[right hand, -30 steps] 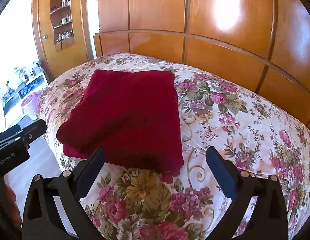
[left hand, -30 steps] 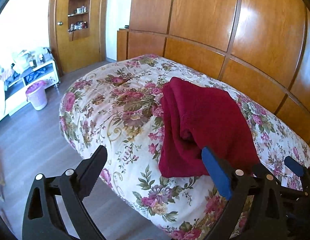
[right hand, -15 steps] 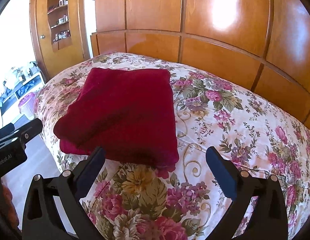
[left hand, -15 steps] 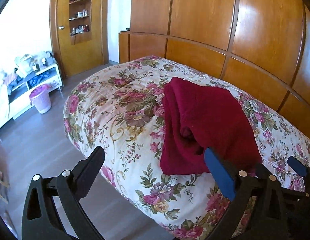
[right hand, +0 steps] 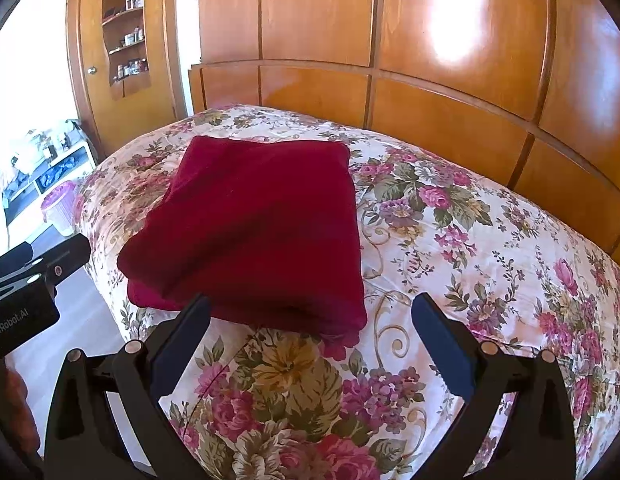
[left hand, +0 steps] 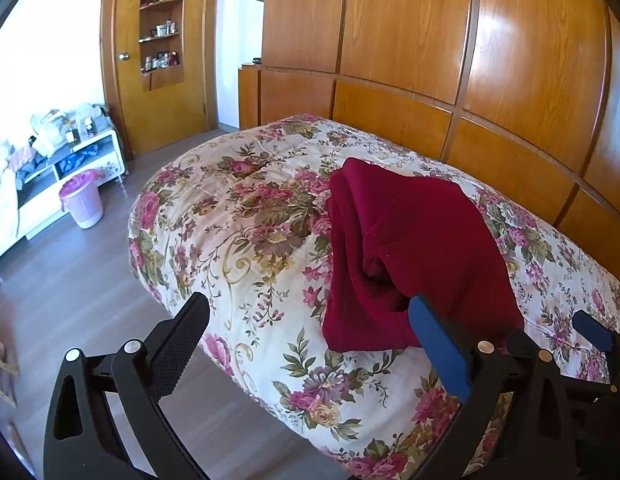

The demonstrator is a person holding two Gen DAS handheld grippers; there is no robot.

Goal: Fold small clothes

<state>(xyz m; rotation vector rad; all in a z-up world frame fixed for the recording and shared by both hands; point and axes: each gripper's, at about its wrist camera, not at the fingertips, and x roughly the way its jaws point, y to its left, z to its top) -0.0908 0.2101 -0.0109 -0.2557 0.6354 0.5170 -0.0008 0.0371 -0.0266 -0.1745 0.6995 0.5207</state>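
Note:
A dark red garment [left hand: 409, 252] lies folded in a rough rectangle on the floral bedspread [left hand: 246, 216]; it also shows in the right wrist view [right hand: 258, 232]. My left gripper [left hand: 310, 320] is open and empty, held back from the garment's near left corner. My right gripper [right hand: 310, 316] is open and empty, just short of the garment's near edge. The right gripper's blue fingertip [left hand: 593, 332] shows at the right of the left wrist view. The left gripper's body [right hand: 26, 280] shows at the left of the right wrist view.
A wooden headboard and panel wall [right hand: 429, 112] run behind the bed. A wooden door with shelves [left hand: 158, 56] is at the back left. A pink bin [left hand: 82, 198] and a white low shelf unit [left hand: 50, 176] stand on the floor to the left.
Both grippers have drawn back from the folded garment, which looks smaller and farther now. Both stay open; the garment has not moved.

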